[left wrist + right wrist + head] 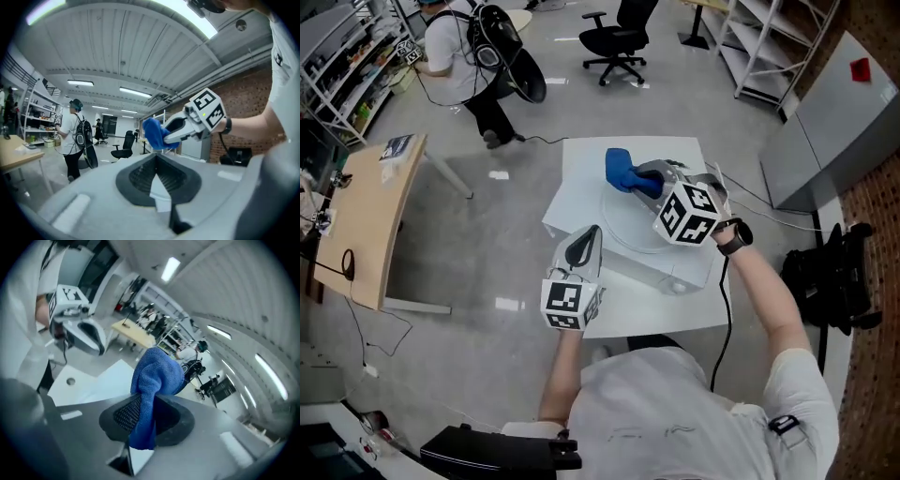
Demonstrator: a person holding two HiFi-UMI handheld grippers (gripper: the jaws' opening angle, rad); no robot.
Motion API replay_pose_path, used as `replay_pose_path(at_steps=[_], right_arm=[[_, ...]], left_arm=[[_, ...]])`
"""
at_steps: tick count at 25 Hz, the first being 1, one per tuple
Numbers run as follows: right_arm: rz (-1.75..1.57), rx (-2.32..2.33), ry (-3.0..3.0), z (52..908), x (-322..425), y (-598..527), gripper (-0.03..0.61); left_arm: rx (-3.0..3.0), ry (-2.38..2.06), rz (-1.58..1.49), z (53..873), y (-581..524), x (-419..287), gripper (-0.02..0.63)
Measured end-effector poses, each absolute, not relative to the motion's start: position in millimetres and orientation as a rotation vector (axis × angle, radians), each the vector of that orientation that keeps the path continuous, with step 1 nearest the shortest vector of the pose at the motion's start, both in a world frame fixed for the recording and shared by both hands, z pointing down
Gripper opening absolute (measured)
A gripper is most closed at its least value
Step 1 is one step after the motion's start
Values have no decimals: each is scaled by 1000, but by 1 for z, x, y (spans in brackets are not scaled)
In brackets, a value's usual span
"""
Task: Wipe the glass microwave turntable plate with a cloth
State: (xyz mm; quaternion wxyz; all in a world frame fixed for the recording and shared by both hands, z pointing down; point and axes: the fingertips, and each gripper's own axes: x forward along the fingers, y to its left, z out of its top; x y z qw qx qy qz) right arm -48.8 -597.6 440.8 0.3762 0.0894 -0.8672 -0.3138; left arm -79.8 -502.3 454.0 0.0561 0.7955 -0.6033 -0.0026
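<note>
The round glass turntable plate (630, 232) lies flat on the white table (581, 183). My right gripper (645, 181) is over the plate's far edge, shut on a bunched blue cloth (622, 171). That cloth (157, 376) fills the right gripper (142, 422) jaws in the right gripper view. My left gripper (588, 236) is at the plate's near-left rim, pointing up and away, its jaws together with nothing seen between them. The left gripper view shows the left gripper (157, 176) below the right gripper (169, 136) and the cloth (153, 133). The left gripper (86, 336) also appears in the right gripper view.
A wooden table (370, 216) stands to the left. A person with a backpack (473, 56) crouches at the back left. An office chair (614, 42) and metal shelves (764, 42) are behind. A black bag (830, 272) sits on the floor at right.
</note>
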Motion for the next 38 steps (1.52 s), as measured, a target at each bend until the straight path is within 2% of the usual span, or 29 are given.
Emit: replay_pose_path(at_steps=[7, 16, 26, 38], right_arm=[[-1185, -231, -1661, 526, -81, -637, 64], [-1390, -310, -1244, 561, -69, -706, 64], [-1213, -214, -1075, 564, 52, -761, 64], [-1052, -186, -1014, 569, 178, -693, 64]], left_arm=[[2395, -1954, 203, 476, -516, -93, 2], [2377, -1939, 187, 482, -522, -94, 2], [2426, -1873, 189, 485, -524, -83, 2], [2539, -1766, 156, 475, -519, -67, 2]])
